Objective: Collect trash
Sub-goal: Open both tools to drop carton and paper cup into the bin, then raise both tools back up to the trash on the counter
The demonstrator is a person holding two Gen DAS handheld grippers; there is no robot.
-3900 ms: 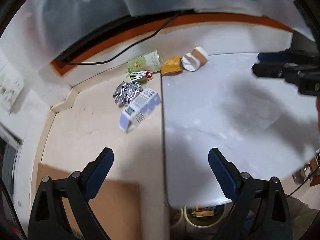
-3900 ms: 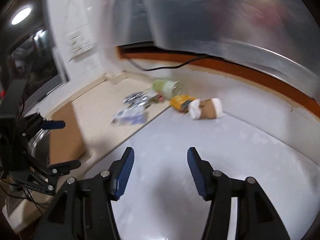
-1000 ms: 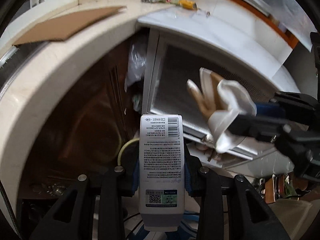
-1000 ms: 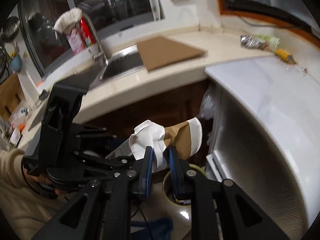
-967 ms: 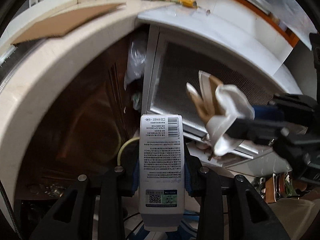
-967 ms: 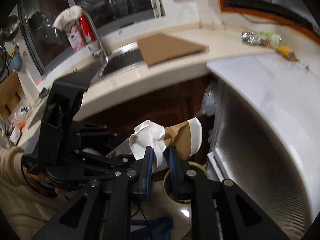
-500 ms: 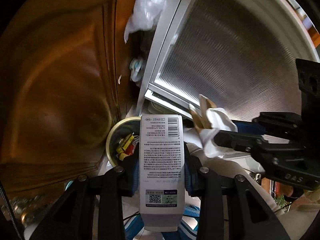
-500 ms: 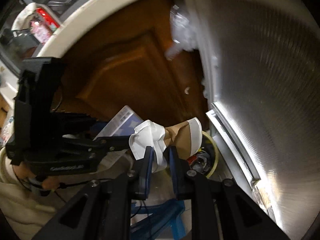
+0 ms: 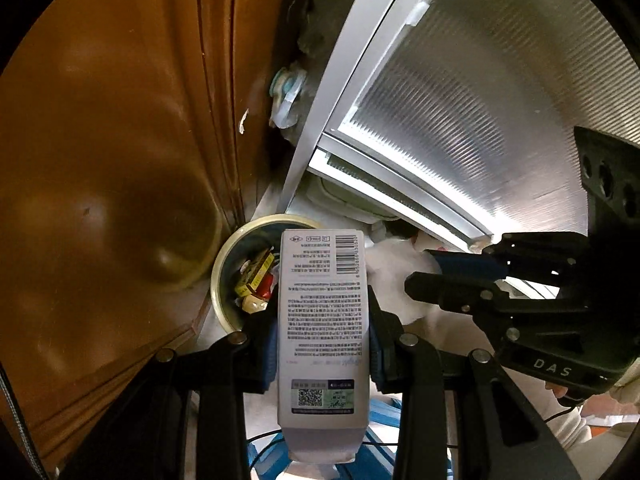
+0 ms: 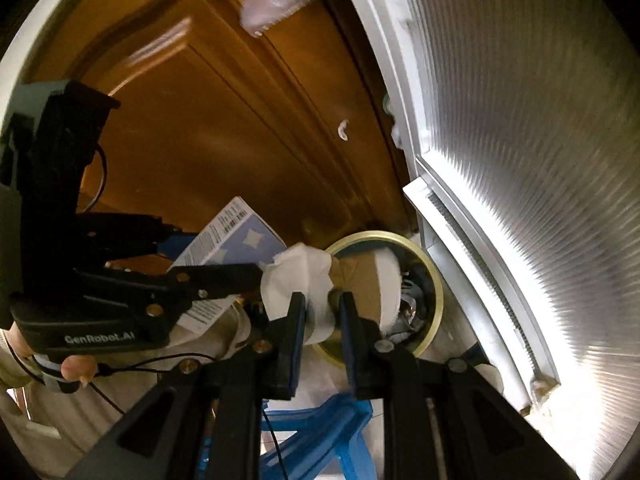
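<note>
Down by the brown cupboard door (image 9: 120,160), both grippers are squeezing trash: left gripper (image 9: 322,344) its box (image 9: 322,320), right gripper (image 10: 322,312) its crushed paper cup (image 10: 360,284), nearer over the bin (image 10: 434,276).

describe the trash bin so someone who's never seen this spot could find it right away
Look low where the brown wooden cabinet door meets the ribbed silver panel. The bin sits on the floor in that corner: small, round, pale yellow rim, wrappers already inside.
</note>
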